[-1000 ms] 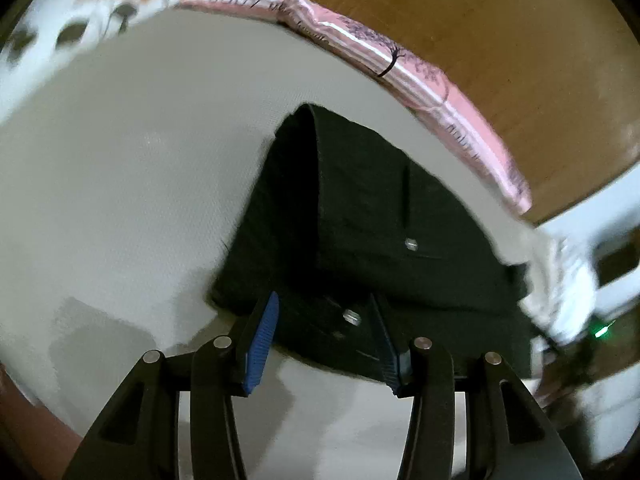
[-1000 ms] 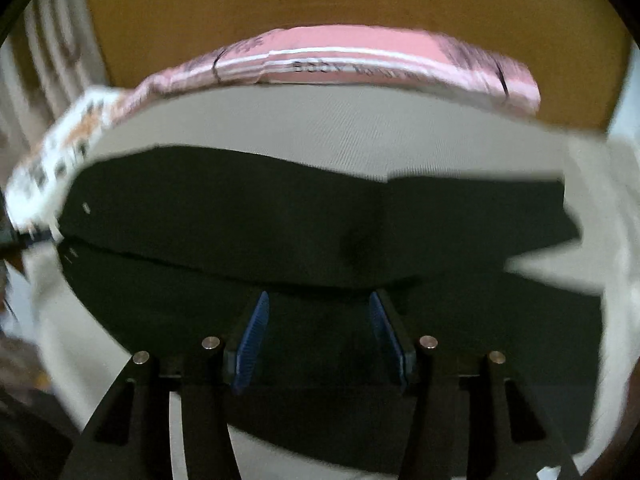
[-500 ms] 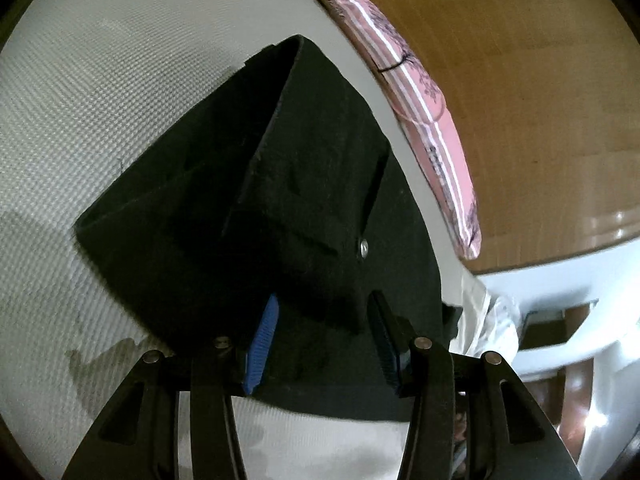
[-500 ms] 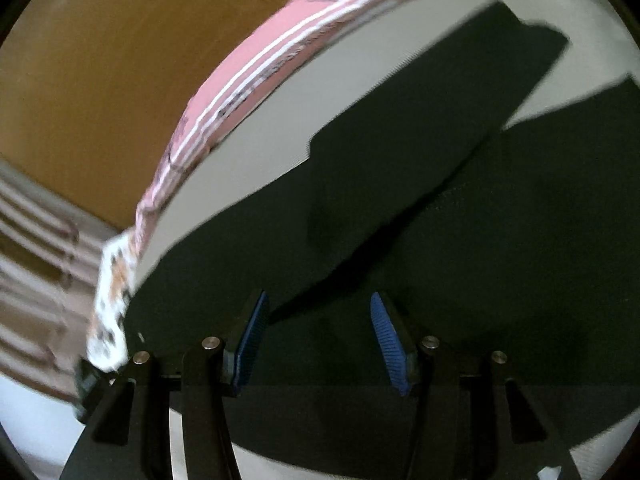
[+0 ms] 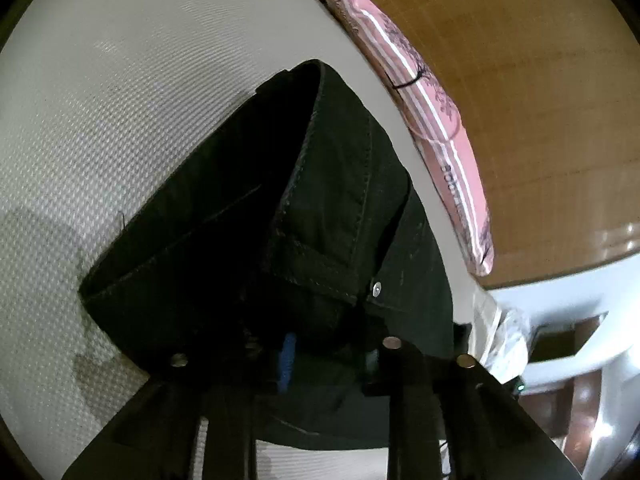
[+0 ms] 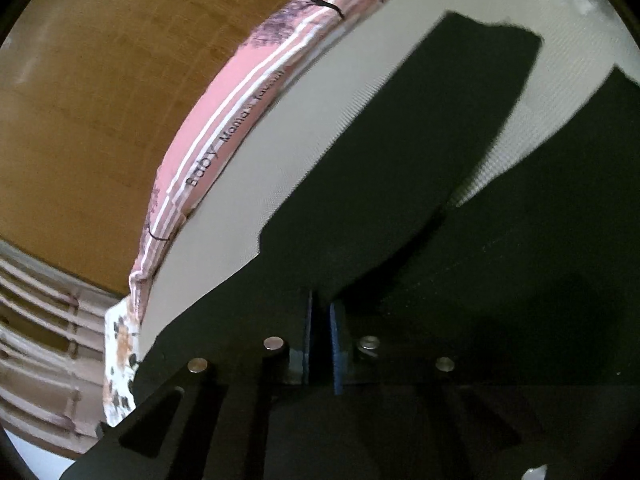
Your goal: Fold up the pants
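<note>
In the left wrist view, the black pants (image 5: 248,240) lie on a white textured mattress (image 5: 100,120), the waistband end nearest the camera, with a small metal rivet (image 5: 376,289) showing beside a stitched seam. The left gripper (image 5: 328,354) has its jaws closing with a bunched part of the waistband between them; one blue pad (image 5: 288,354) shows at the cloth, but the other is hidden in the dark fabric, so whether the pads already press on it cannot be told for sure. A pink striped cloth (image 5: 440,128) with dark print runs along the far edge of the mattress, against a brown wooden board (image 5: 540,80). In the right wrist view, the same pants (image 6: 520,240) spread over the mattress (image 6: 320,140), one leg lying slantwise across the upper right with a strip of white showing beside it. The right gripper (image 6: 320,340) has its jaws drawn nearly together, the blue pads (image 6: 335,344) pinching a thin edge of the black fabric. The pink cloth (image 6: 240,100) bears printed words and borders the mattress, with the wooden board (image 6: 100,100) beyond it.
</note>
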Action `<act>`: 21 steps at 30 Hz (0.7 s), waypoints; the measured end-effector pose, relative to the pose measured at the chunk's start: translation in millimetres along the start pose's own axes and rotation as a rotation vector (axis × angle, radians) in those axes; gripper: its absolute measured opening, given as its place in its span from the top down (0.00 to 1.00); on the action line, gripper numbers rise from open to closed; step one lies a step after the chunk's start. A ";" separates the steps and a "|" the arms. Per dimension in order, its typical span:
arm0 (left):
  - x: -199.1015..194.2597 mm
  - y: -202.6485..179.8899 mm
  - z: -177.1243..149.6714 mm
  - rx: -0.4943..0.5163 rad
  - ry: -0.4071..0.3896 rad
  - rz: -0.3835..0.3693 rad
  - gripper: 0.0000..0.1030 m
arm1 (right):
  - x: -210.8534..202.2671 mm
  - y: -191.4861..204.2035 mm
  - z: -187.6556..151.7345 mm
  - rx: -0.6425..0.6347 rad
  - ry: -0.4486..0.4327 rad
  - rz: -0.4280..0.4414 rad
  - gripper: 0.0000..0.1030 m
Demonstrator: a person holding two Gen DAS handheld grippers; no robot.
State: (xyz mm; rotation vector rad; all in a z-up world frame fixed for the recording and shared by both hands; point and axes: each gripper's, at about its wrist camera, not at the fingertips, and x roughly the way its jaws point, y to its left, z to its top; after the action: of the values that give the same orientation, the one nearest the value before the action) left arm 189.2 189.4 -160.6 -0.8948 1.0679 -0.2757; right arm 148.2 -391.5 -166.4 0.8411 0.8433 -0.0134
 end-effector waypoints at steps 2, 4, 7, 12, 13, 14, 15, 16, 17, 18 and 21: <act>-0.8 -5.2 1.1 0.046 0.011 0.025 0.80 | -11.7 6.4 -1.9 -0.049 -0.022 -0.033 0.94; -3.1 -12.8 3.3 0.109 0.024 0.054 0.81 | -24.3 10.2 -6.0 -0.092 -0.040 -0.051 0.95; -11.2 -20.9 5.9 0.212 0.053 0.101 0.81 | -44.9 17.5 -16.7 -0.133 -0.052 -0.056 0.95; -17.8 -35.8 2.5 0.414 0.126 0.211 0.81 | -68.9 16.4 -42.7 -0.160 -0.037 -0.074 0.96; -16.0 -37.9 1.4 0.457 0.145 0.242 0.81 | -72.5 15.0 -48.8 -0.157 -0.031 -0.072 0.96; -14.5 -38.1 0.0 0.490 0.158 0.267 0.81 | -76.2 13.1 -55.8 -0.156 -0.023 -0.075 0.96; -14.0 -36.9 -1.7 0.513 0.167 0.283 0.81 | -78.0 11.2 -61.2 -0.157 -0.013 -0.082 0.96; -12.9 -36.4 -4.9 0.551 0.180 0.310 0.81 | -78.9 10.9 -66.7 -0.158 -0.001 -0.088 0.96; -12.5 -36.2 -6.9 0.573 0.186 0.325 0.81 | -79.9 9.1 -73.1 -0.157 0.009 -0.091 0.96; -12.3 -36.7 -8.8 0.594 0.188 0.337 0.80 | -79.9 7.1 -77.7 -0.157 0.019 -0.097 0.96; -12.6 -37.7 -16.4 0.671 0.183 0.389 0.80 | -75.6 -4.4 -91.5 -0.128 0.064 -0.120 0.96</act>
State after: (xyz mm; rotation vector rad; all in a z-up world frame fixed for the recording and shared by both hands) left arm 177.1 164.9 -127.3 -0.0572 1.1861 -0.3626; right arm 35.4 -357.0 -153.1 0.6733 0.9444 -0.0377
